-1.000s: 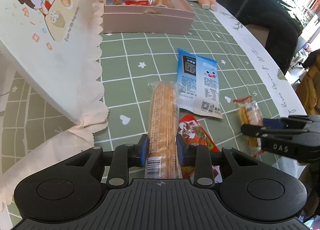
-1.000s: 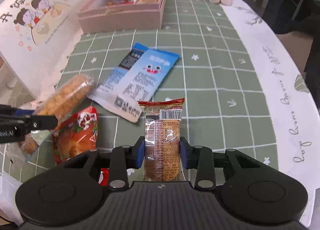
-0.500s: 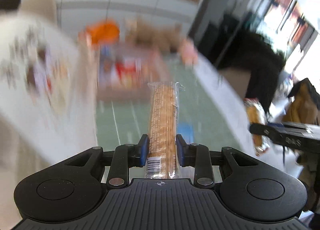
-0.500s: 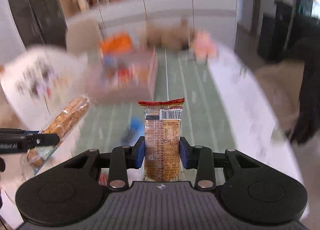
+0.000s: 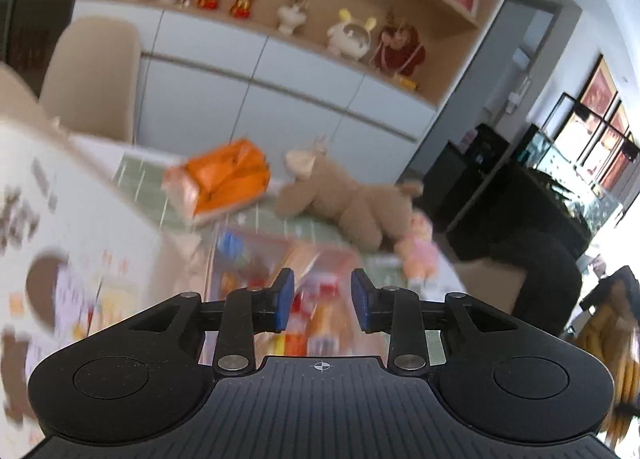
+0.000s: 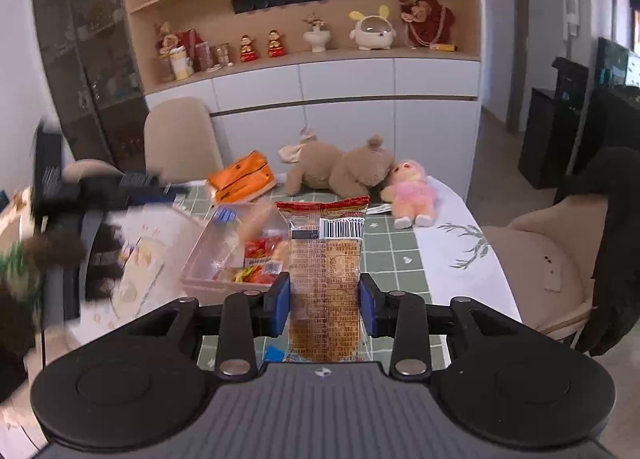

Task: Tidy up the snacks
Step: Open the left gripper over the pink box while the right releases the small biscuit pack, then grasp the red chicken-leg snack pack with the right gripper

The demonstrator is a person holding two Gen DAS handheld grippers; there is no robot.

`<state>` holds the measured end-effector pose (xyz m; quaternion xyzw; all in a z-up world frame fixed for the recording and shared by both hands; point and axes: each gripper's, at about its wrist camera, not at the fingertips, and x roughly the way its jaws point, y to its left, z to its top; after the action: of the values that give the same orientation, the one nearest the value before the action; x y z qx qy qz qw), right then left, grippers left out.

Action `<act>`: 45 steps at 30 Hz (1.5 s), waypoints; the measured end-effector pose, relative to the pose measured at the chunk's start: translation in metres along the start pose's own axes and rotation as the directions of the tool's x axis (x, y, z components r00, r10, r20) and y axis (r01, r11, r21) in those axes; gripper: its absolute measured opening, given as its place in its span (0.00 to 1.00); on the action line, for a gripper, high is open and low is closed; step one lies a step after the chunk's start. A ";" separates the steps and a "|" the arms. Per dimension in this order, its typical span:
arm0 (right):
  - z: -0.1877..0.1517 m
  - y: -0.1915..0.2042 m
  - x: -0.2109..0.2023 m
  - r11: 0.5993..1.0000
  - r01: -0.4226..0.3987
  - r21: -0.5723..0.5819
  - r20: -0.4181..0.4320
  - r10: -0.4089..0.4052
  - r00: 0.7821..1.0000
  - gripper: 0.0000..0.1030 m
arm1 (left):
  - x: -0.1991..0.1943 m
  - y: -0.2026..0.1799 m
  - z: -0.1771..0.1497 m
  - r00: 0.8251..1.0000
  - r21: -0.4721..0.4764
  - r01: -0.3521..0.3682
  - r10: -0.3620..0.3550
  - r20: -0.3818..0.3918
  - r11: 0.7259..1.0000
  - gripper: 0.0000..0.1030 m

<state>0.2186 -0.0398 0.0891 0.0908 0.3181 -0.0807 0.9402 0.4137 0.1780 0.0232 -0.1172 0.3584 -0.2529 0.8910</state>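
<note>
My left gripper [image 5: 322,305] is open and empty above the pink box [image 5: 256,259], which is blurred and holds several snack packets. In the right wrist view my right gripper [image 6: 325,309] is shut on a clear cracker packet with a red top [image 6: 325,279] and holds it upright, in front of and to the right of the pink box [image 6: 208,259]. The left gripper [image 6: 120,187] shows blurred at the left of that view, above the box lid [image 6: 136,263]. A long biscuit pack [image 6: 256,219] lies in the box.
An orange pack [image 6: 242,177], a brown teddy bear [image 6: 340,171] and a pink doll [image 6: 412,195] lie at the table's far end. The white printed lid [image 5: 60,239] stands left of the box. Chairs [image 6: 544,259] stand right and behind. A cabinet with shelves is beyond.
My left gripper has opened and no longer holds the long biscuit pack, which now lies in the box. Both grippers have moved forward towards the pink box. The right still holds its packet.
</note>
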 end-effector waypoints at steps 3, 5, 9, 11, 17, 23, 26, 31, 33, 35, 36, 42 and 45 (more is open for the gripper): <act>0.016 0.007 0.028 0.999 0.021 -0.027 0.006 -0.021 1.000 0.34 | -0.004 0.004 -0.027 0.989 0.048 -0.083 0.088 -0.117 0.995 0.33; 0.029 0.022 0.058 0.999 -0.016 -0.039 0.013 0.017 1.000 0.34 | -0.005 0.010 -0.048 0.972 0.031 -0.104 0.108 -0.207 0.994 0.31; 0.049 0.057 0.129 0.997 -0.064 -0.041 0.101 0.068 0.993 0.40 | -0.019 0.019 -0.099 0.938 -0.038 -0.032 0.017 -0.347 0.999 0.31; 0.053 0.080 0.182 0.996 -0.044 -0.077 0.058 0.048 0.997 0.60 | -0.028 0.027 -0.113 0.933 -0.063 -0.014 -0.010 -0.360 0.998 0.31; 0.029 0.157 0.298 0.967 0.006 -0.254 0.012 -0.003 1.000 0.59 | -0.045 0.045 -0.127 0.953 -0.043 -0.059 0.043 -0.299 0.997 0.30; 0.030 0.179 0.385 0.979 0.090 -0.184 -0.052 -0.101 0.994 0.36 | -0.053 0.058 -0.151 0.945 -0.003 -0.110 0.103 -0.310 0.994 0.30; 0.028 0.199 0.395 0.954 0.048 -0.297 -0.114 -0.085 0.990 0.29 | -0.056 0.061 -0.156 0.937 0.003 -0.129 0.123 -0.326 0.992 0.30; 0.025 0.189 0.397 0.970 -0.071 -0.233 -0.338 -0.012 0.941 0.29 | -0.061 0.051 -0.154 0.942 0.004 -0.126 0.121 -0.313 0.992 0.30; 0.022 0.177 0.389 0.977 -0.094 -0.189 -0.353 0.022 0.935 0.27 | -0.062 0.045 -0.152 0.944 0.013 -0.122 0.120 -0.307 0.992 0.30; 0.015 0.172 0.374 0.970 -0.090 -0.224 -0.331 0.011 0.944 0.27 | -0.063 0.038 -0.151 0.946 0.020 -0.118 0.118 -0.300 0.993 0.30; 0.011 0.172 0.364 0.965 -0.092 -0.247 -0.320 0.009 0.947 0.27 | -0.064 0.035 -0.150 0.947 0.023 -0.117 0.119 -0.299 0.993 0.30; 0.011 0.147 0.277 0.959 -0.170 -0.226 -0.173 0.132 0.976 0.34 | -0.064 0.016 -0.151 0.945 0.043 -0.117 0.125 -0.303 0.992 0.30; 0.004 0.119 0.228 0.974 -0.151 -0.170 -0.120 0.132 0.984 0.67 | -0.066 0.010 -0.153 0.942 0.029 -0.098 0.102 -0.318 0.995 0.30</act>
<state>0.4252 0.0533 -0.0335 0.0327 0.3669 0.0204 0.9295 0.2701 0.2175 -0.0526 -0.0509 0.5018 -0.2252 0.8336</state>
